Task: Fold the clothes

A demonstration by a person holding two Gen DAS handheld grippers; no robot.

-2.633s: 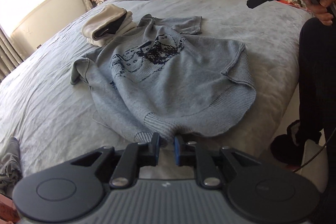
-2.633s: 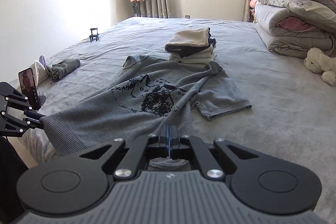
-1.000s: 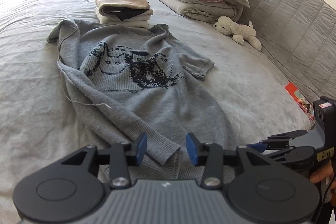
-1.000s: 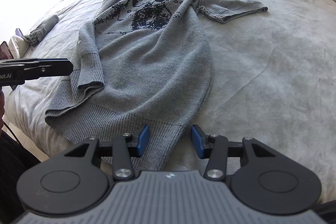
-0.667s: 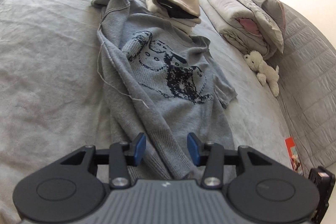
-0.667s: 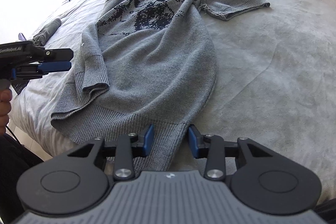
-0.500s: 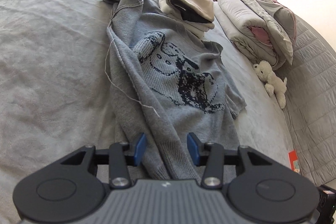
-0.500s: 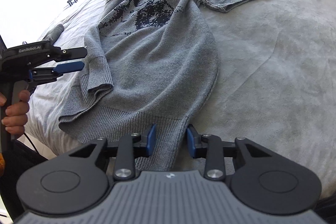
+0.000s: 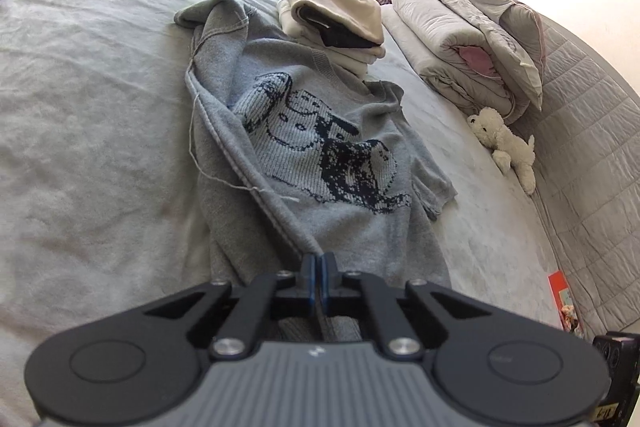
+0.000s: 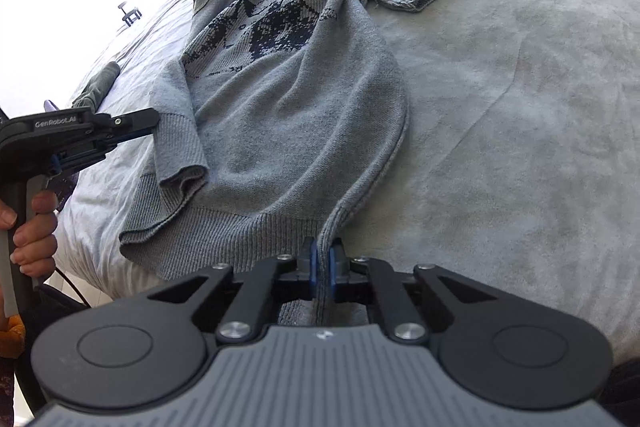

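Grey velvety bedding covers the wide bed (image 9: 80,75), and a grey knitted short-sleeved sweater with a dark blue cartoon pattern (image 9: 320,163) lies spread lengthwise across it, neck end far from the cameras. At the near ribbed hem, the left gripper (image 9: 319,269) has its blue pads pressed together on the sweater's left side edge, which runs up from the pinch as a taut ridge with a loose thread trailing off it. The right gripper (image 10: 324,257) is likewise clamped on the hem's right corner, a narrow pleat of knit rising between its pads. Beyond the neckline sits a stack of folded cream and dark clothes (image 9: 336,19). Folded grey quilts (image 9: 472,43) and a white plush toy (image 9: 504,143) rest near the quilted headboard (image 9: 592,163).
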